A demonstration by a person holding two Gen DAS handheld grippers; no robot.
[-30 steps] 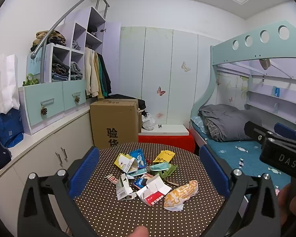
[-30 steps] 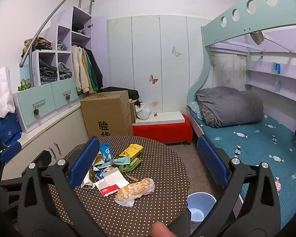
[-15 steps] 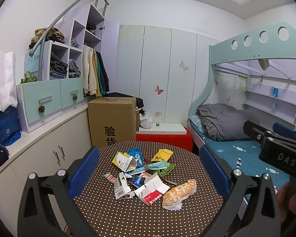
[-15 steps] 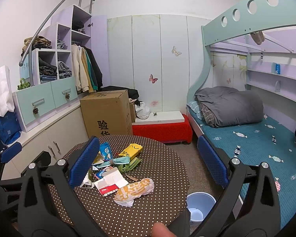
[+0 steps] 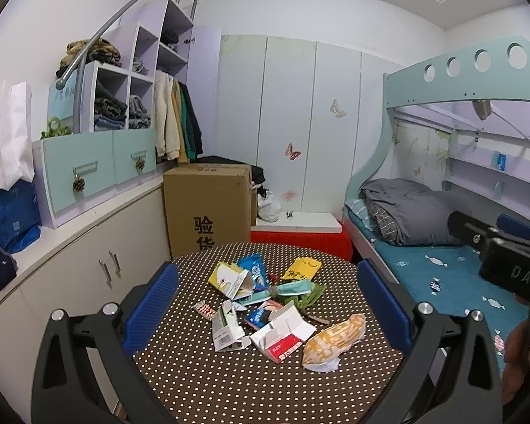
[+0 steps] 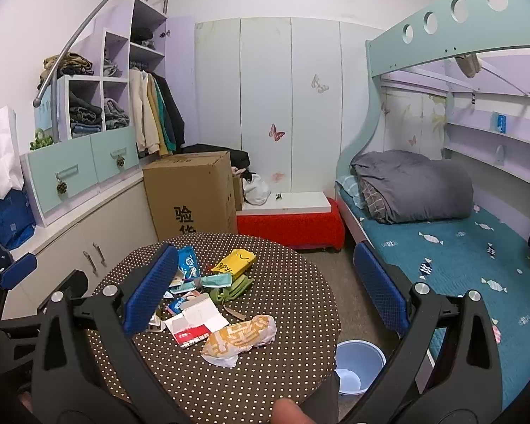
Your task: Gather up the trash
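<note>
While both sets of tongs are held spread and empty above the near edge of the round dotted desk, the trash is seen lying ahead of them as a loose heap near the middle of the desk. From the left tongs, the heap is found at about 12 o'clock, framed between the two blue pads. From the right tongs, it is found at about 10 to 11 o'clock, partly hidden behind the left pad.

The orange snack wrapper is the piece lying nearest the right tongs, at the heap's near right edge. Its long axis is judged to run from about 8 o'clock to 2 o'clock in the right wrist view, so it lies across the line of approach rather than along it. Just beside it, at its 9 o'clock, the red and white carton is seen opened flat; whether the two touch cannot be told.

The pale blue bin stands on the floor, past the desk's edge at about 5 o'clock from the wrapper and on the right-hand side. The right tongs are therefore judged the nearer for both wrapper and bin, while the yellow box and the far pieces lie more squarely before the left tongs.
</note>
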